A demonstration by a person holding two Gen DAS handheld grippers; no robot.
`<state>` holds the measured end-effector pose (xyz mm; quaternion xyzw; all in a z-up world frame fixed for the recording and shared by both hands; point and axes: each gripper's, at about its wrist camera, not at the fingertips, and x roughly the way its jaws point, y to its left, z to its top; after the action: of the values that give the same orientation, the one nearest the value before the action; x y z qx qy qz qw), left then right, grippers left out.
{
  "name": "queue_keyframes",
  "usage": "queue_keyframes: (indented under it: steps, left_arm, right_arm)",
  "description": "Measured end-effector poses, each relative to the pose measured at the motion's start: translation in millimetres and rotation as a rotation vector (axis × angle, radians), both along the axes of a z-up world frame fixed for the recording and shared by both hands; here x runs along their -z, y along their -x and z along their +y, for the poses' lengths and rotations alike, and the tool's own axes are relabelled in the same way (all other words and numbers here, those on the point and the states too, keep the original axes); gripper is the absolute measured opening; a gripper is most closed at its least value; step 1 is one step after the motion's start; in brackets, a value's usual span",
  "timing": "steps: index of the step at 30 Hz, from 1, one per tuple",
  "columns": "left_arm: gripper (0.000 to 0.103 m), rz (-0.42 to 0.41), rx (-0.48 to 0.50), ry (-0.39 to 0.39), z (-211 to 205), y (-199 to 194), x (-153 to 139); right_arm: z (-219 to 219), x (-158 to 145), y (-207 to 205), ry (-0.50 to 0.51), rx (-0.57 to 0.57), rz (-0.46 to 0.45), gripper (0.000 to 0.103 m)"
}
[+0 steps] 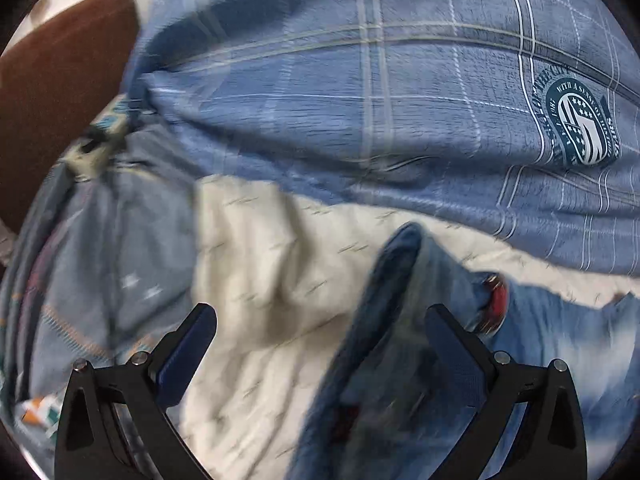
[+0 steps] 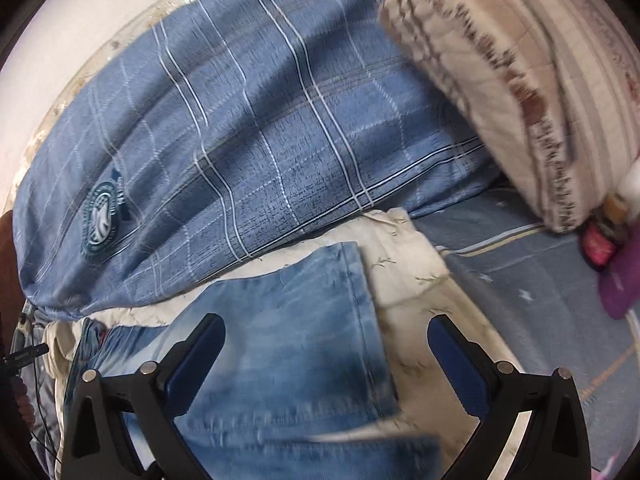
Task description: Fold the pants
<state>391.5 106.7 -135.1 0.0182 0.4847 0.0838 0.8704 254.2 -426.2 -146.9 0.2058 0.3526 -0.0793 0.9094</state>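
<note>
Light-blue jeans (image 2: 296,340) lie on a cream quilted cover (image 2: 408,252). In the right wrist view a leg end reaches up between my fingers. My right gripper (image 2: 326,336) is open just above the denim and holds nothing. In the left wrist view the jeans (image 1: 400,344) show a dark raised fold and a red tab (image 1: 498,300) near the waist. My left gripper (image 1: 320,332) is open, with the dark fold standing between its fingers, nearer the right finger (image 1: 452,344).
A big blue plaid pillow (image 2: 248,152) with a round badge (image 1: 580,128) lies behind the jeans. A beige patterned quilt roll (image 2: 520,80) is at the back right. A brown headboard (image 1: 56,92) is at the left. Purple and pink items (image 2: 616,280) lie at the right.
</note>
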Motion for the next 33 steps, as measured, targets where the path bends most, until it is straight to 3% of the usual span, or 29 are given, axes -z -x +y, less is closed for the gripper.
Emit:
queue_keyframes:
  steps: [6,8,10,11,14,16,18,19,20,24,28,33]
  left_arm:
    - [0.103,0.071,0.059,0.05,-41,-47,35]
    - [0.096,0.093,0.085,0.049,-56,-60,48]
    - [0.061,0.134,0.109,0.069,-67,-70,63]
    - [0.053,0.172,0.119,0.093,-71,-75,73]
    - [0.04,0.179,0.133,0.096,-78,-78,84]
    - [0.031,0.17,0.146,0.091,-80,-77,87]
    - [0.027,0.164,0.153,0.111,-79,-78,86]
    - [0.025,0.154,0.151,0.127,-76,-77,83]
    - [0.024,0.143,0.151,0.14,-73,-77,81]
    - [0.022,0.053,0.175,0.173,-57,-65,52]
    - [0.021,-0.044,0.188,0.263,-36,-41,7]
    - [0.021,-0.206,0.226,0.382,3,17,-50]
  right_arm:
    - [2,10,-35,0.016,-0.023,0.005,0.102]
    - [-1,11,-47,0.023,-0.027,0.004,0.102]
    - [-4,12,-56,0.034,-0.03,0.005,0.102]
    - [-6,13,-62,0.047,-0.025,0.009,0.102]
    - [-14,20,-81,0.064,-0.022,0.034,0.097]
    - [-20,30,-94,0.049,-0.026,0.071,0.087]
    - [-23,45,-110,0.038,-0.031,0.14,0.072]
    - [-22,54,-117,0.015,-0.051,0.177,0.051]
    - [-20,61,-120,-0.013,-0.076,0.199,0.038]
    - [-7,41,-102,0.052,-0.078,0.105,0.027]
    - [3,-1,-76,0.093,-0.077,-0.002,0.025]
    - [8,-62,-42,0.123,-0.028,-0.175,0.025]
